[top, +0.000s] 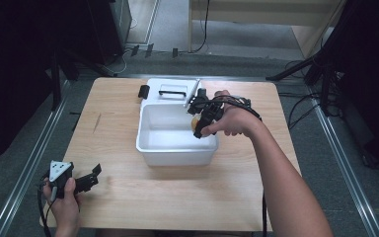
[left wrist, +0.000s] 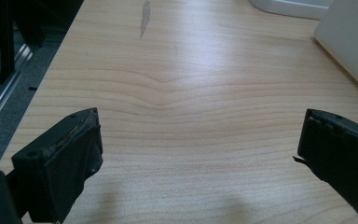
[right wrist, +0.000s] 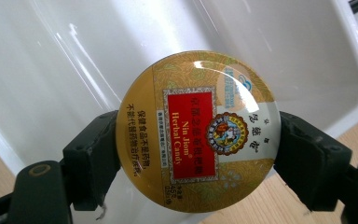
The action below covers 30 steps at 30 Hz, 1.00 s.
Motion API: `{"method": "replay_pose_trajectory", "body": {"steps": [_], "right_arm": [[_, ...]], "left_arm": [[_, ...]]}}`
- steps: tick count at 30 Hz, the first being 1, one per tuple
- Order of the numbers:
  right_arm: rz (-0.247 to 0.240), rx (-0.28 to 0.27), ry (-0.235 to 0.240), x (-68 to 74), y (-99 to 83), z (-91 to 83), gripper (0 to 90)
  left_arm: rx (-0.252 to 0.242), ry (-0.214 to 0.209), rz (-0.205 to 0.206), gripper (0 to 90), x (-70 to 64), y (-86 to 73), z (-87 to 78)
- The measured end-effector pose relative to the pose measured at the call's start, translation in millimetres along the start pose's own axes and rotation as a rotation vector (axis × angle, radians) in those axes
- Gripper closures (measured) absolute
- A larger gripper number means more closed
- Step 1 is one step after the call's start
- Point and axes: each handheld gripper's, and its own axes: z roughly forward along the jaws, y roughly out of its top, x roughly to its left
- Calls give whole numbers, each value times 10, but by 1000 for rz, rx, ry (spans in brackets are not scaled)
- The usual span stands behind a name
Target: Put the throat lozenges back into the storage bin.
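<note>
I've got the round candy tin [right wrist: 198,132] pinched across its rim in my right gripper [right wrist: 198,140] above the white bin [top: 148,148]. It looks light, stiff and slick. Left gripper [left wrist: 200,154] jaws spread, idle.

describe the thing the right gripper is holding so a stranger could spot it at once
Find the white bin mid-table; the right gripper hangs over its right rim. Clamped between its jaws is a round golden candy tin, marked out by the red "Nin Jiom Herbal Candy" label.

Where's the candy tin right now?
The candy tin is clamped in the right gripper, held over the right inner edge of the white bin at mid-table in the high view.
</note>
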Motion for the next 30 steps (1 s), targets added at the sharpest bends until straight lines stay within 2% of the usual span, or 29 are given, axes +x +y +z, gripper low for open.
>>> {"method": "replay_pose_trajectory", "body": {"steps": [12, 19, 27, 30], "right_arm": [[-17, 24, 8, -27, 2, 213, 206], [-19, 74, -8, -13, 38, 403, 206], [-35, 117, -61, 14, 103, 517, 205], [-32, 127, -96, 11, 134, 546, 205]], "left_arm": [[1, -2, -2, 1, 0, -1, -1], [2, -5, 1, 1, 1, -1, -3], [3, -8, -3, 1, 3, 0, 1], [6, -7, -4, 1, 4, 1, 3]]}}
